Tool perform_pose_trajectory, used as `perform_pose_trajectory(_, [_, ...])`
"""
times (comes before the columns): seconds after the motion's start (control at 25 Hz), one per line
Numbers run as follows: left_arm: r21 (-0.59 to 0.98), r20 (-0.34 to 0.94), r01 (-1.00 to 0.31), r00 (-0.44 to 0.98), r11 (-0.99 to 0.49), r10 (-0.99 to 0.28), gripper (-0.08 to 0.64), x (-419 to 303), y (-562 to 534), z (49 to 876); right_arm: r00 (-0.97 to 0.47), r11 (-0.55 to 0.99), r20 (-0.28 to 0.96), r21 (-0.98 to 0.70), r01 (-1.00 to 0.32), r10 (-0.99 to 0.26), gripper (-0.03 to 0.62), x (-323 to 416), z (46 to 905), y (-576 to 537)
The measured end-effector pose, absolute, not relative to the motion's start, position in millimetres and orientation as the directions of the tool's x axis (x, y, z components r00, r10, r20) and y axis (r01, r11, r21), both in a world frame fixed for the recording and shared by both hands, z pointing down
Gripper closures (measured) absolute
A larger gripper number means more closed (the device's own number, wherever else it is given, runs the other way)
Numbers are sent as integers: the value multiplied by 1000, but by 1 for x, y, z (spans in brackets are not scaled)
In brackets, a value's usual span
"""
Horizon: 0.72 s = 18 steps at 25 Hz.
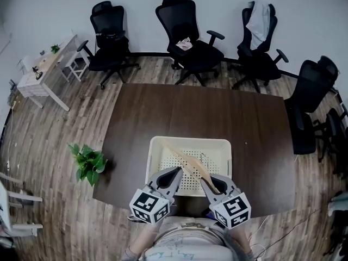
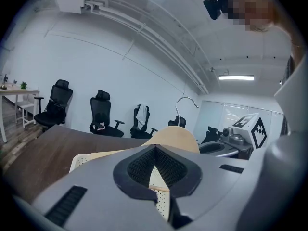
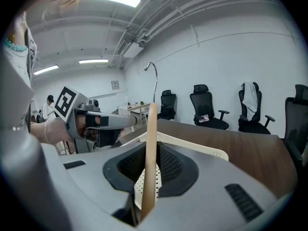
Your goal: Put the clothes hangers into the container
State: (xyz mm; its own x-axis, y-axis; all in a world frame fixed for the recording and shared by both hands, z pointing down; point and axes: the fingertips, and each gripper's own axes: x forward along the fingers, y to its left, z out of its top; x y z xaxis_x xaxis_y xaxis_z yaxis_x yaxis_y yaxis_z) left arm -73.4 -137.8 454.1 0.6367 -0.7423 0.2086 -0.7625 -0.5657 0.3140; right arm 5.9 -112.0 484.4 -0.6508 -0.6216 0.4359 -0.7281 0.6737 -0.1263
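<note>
A cream perforated container [image 1: 190, 141] sits on the dark table near its front edge. My right gripper [image 1: 210, 182] is shut on a wooden clothes hanger [image 1: 190, 164], which lies slanted over the container's inside with its metal hook [image 1: 204, 157] to the right. In the right gripper view the hanger [image 3: 150, 148] stands edge-on between the pads, above the container [image 3: 192, 146]. My left gripper [image 1: 174, 174] hovers at the container's front left, its jaws together on nothing. In the left gripper view the hanger [image 2: 175, 138] and its hook [image 2: 186, 100] rise just past the jaws.
The dark table [image 1: 163, 107] stretches away behind the container. Several black office chairs [image 1: 190, 42] stand round its far and right sides. A potted plant [image 1: 88, 162] sits on the floor at the left, and a white desk [image 1: 43, 72] at the far left.
</note>
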Motion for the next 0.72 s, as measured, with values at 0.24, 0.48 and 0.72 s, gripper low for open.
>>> perform_pose_trajectory(0.24, [323, 224, -759, 641, -565, -734, 549, -76, -139, 462, -642, 678, 480, -124, -725, -598, 532, 1, 501, -112])
perform_pose_trajectory(0.48, [333, 230, -758, 642, -561, -731, 549, -79, -141, 467, -642, 683, 509, -134, -718, -574, 532, -6, 512, -114])
perform_pose_trajectory(0.72, [335, 234, -758, 643, -561, -729, 549, -82, -147, 470, -634, 689, 533, -126, -714, -560, 532, -10, 521, -117])
